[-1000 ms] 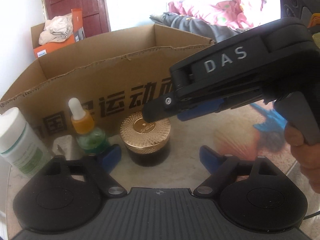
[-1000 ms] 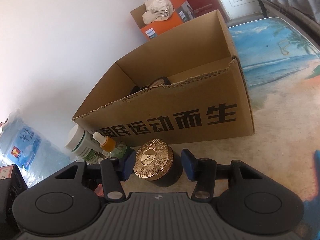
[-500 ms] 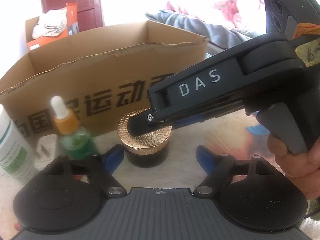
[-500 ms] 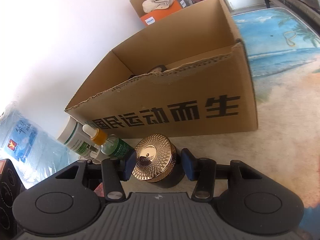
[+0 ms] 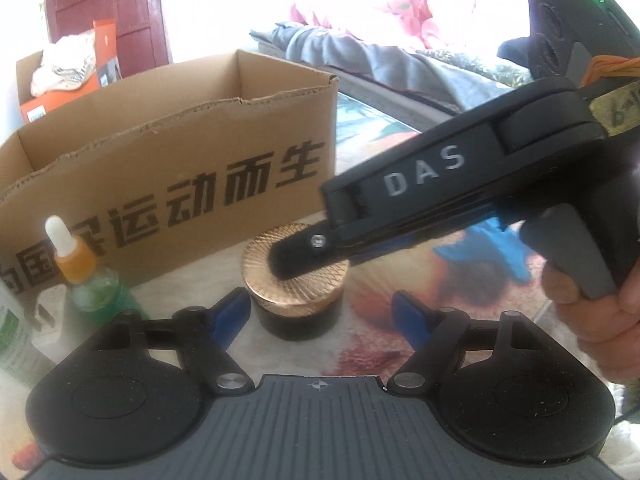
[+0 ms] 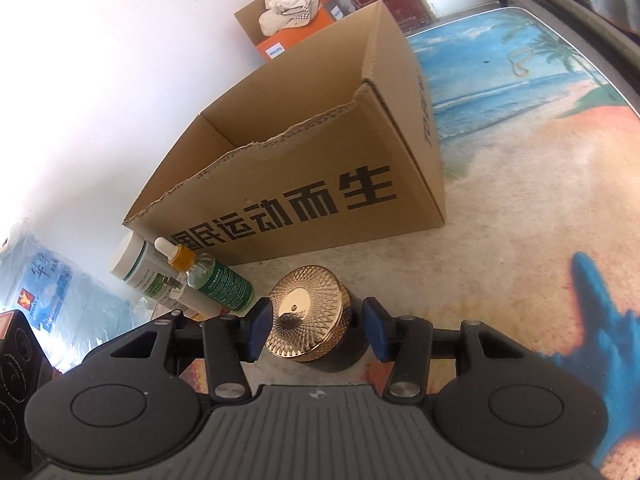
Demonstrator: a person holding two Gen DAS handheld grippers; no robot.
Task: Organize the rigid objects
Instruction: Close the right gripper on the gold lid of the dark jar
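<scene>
A dark jar with a ribbed gold lid (image 6: pixel 308 312) stands on the table in front of the cardboard box (image 6: pixel 320 184). My right gripper (image 6: pixel 316 330) is open around the lid: its left pad is at the lid's edge, and a narrow gap shows at the right pad. In the left wrist view the right gripper (image 5: pixel 296 256) reaches in from the right, its black fingertip over the jar (image 5: pixel 294 300), a hand on its handle. My left gripper (image 5: pixel 320 320) is open, the jar just ahead and nearer its left finger.
A green dropper bottle (image 6: pixel 216 280) and a white bottle with a green label (image 6: pixel 140 268) stand left of the jar, against the box. A water jug (image 6: pixel 40 288) is at far left. The beach-print table (image 6: pixel 520 160) stretches to the right. An orange box holding cloth (image 5: pixel 60 72) is behind.
My right gripper has come further around the jar, so the lid now lies between its pads. In the left wrist view it has shifted right and uncovered more of the box's lettering.
</scene>
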